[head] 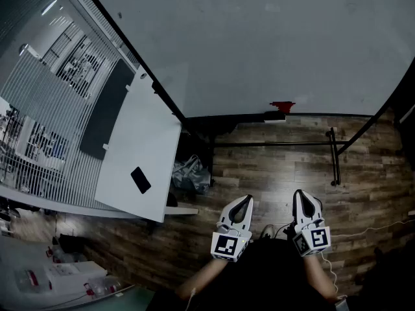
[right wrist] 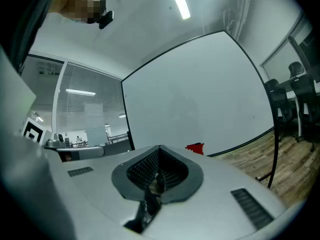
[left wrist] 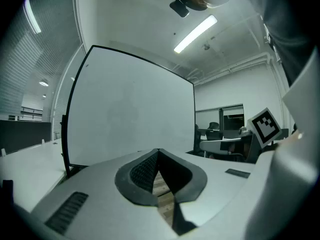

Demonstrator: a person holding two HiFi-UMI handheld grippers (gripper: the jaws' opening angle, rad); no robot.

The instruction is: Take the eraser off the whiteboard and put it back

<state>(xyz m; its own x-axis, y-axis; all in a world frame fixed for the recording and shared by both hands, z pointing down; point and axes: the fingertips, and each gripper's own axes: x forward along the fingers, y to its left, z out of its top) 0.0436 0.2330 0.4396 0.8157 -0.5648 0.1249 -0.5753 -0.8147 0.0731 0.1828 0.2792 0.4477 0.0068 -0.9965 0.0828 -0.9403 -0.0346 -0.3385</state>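
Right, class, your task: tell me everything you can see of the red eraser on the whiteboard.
The eraser is a small, bright red block, wider than tall; it is too small to tell its material. It sits against the whiteboard, low down, just above the black bottom frame. A dark piece lies directly beneath it on that frame. Nothing else touches it.

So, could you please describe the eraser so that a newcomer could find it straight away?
Start at the large black-framed whiteboard above the wooden plank floor. Follow its bottom edge towards the middle: the small red eraser sits there. It is the only red thing on the bare white surface.
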